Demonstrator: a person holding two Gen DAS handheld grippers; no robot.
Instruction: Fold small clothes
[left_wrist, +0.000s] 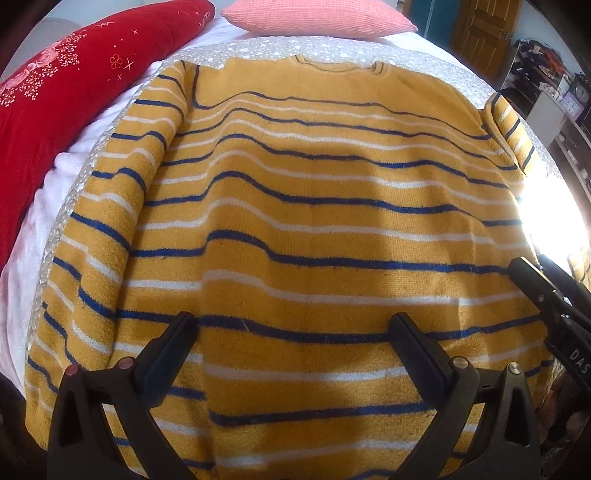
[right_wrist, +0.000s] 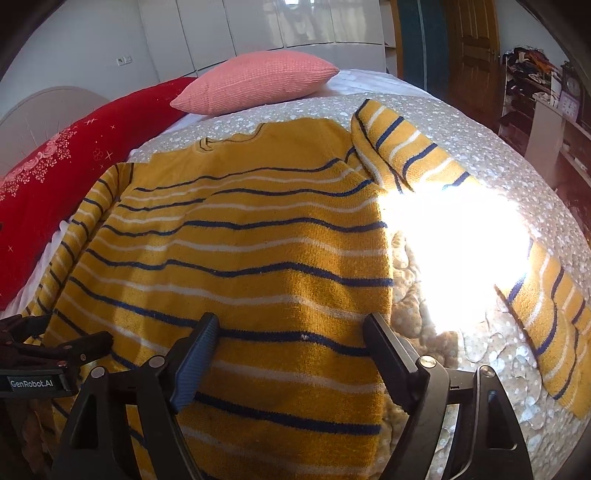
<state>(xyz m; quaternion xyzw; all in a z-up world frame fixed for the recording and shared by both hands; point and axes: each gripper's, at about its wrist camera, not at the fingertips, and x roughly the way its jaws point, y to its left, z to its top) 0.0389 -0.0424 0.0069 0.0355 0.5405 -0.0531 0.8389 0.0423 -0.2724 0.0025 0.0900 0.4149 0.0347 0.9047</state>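
A yellow sweater with blue and white stripes lies flat on the bed, neck at the far end. Its left sleeve lies along the body's left side. Its right sleeve stretches out to the right across the bed, partly washed out by glare, with its cuff end near the right edge. My left gripper is open above the lower middle of the sweater. My right gripper is open above the sweater's lower right edge. Each gripper shows at the side of the other's view.
The sweater rests on a grey spotted bedspread. A red flowered quilt lies along the left. A pink pillow sits at the head of the bed. A wooden door and cluttered shelves stand to the right.
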